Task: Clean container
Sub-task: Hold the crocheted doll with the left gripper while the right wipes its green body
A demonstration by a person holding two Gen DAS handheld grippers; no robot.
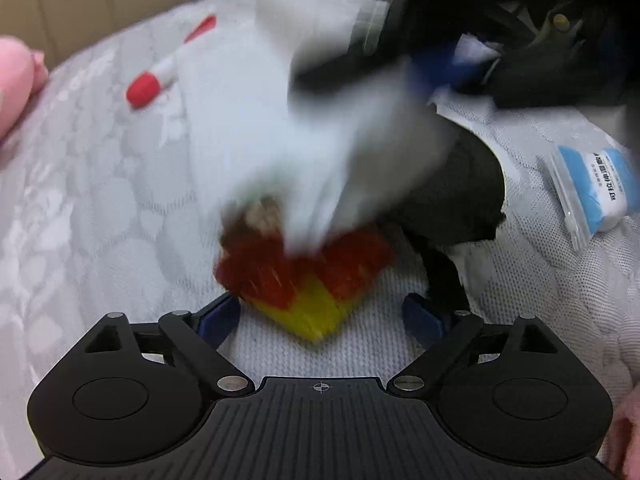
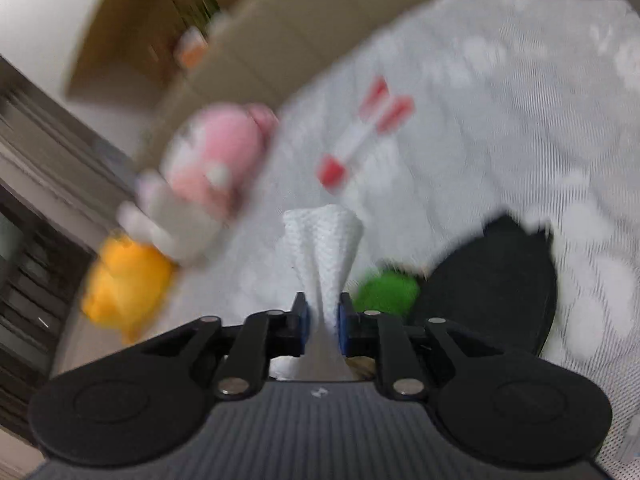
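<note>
Blue-padded fingers of the left gripper [image 1: 322, 316] are standing wide apart at the bottom of the left wrist view, closing on nothing; between them a red and yellow container [image 1: 306, 276] is lying on the white quilted bedcover [image 1: 100, 200], its yellow corner pointing toward the camera. Only this view is showing that container: a blurred white cloth [image 1: 280, 128] is pressing down onto its top, carried by the right gripper [image 1: 436, 68], which is reaching in from the upper right as a dark smeared shape. Whether the container is resting just ahead of the left fingertips or touching them cannot be told. A black pouch-like object [image 1: 460, 196] is lying to the right of the container, a red-capped marker [image 1: 168, 68] is lying farther back on the left, and a blue and white packet [image 1: 592, 188] is sitting at the right edge.

Seen from the right wrist, the right gripper [image 2: 323, 316] is clamping the white cloth [image 2: 324, 248] tightly, its jaws nearly together with the fabric fanning out beyond them. This view alone is showing a pink and white plush toy [image 2: 204, 176], an orange plush toy [image 2: 128, 288] and something green [image 2: 386, 292] beside the black object [image 2: 496, 280], all motion-blurred; the markers [image 2: 368, 136] are appearing doubled
</note>
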